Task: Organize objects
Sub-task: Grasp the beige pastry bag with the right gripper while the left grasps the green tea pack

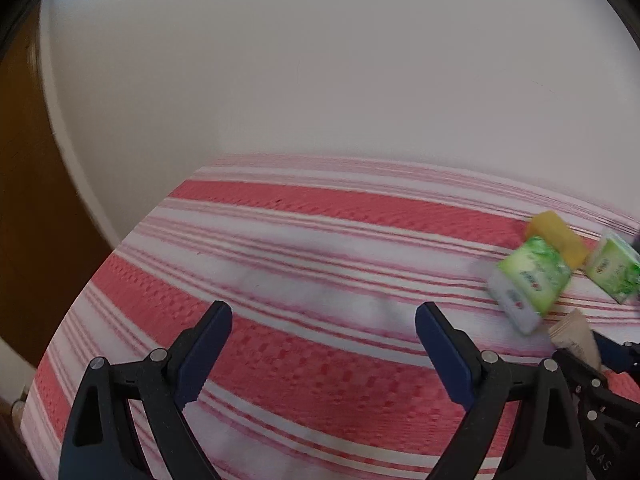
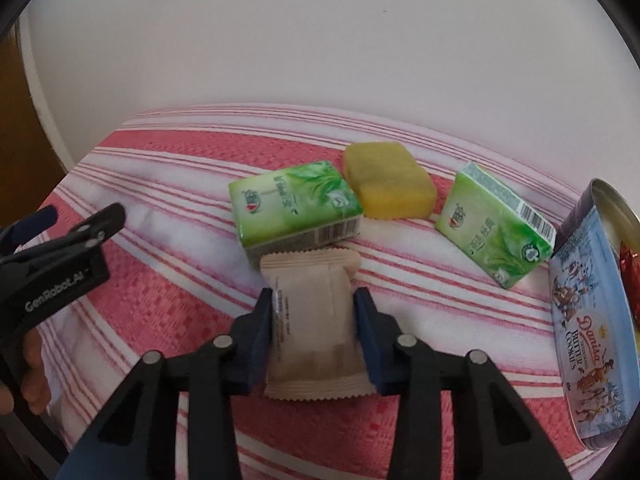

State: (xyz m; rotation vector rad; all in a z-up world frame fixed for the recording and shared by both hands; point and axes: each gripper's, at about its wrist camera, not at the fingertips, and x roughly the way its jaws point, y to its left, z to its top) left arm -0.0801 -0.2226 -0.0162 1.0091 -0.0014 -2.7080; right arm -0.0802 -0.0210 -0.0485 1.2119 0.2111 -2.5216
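Note:
In the right wrist view my right gripper (image 2: 314, 296) is shut on a beige snack packet (image 2: 312, 320), with a blue pad pressed against each long side. The packet lies on the red-and-white striped cloth (image 2: 168, 300). Just beyond it are a green tissue pack (image 2: 296, 204), a yellow sponge block (image 2: 390, 184) and a second green tissue pack (image 2: 496, 224). My left gripper (image 1: 324, 309) hangs open over bare cloth, with nothing between its fingers. The left wrist view has the same packs (image 1: 528, 280) and the packet (image 1: 576, 332) at its right edge.
A blue butter-cookie tin (image 2: 588, 320) lies on its side at the right, its mouth open with something red and shiny inside. A white wall rises behind the cloth. A brown wooden surface (image 1: 36, 200) runs along the far left.

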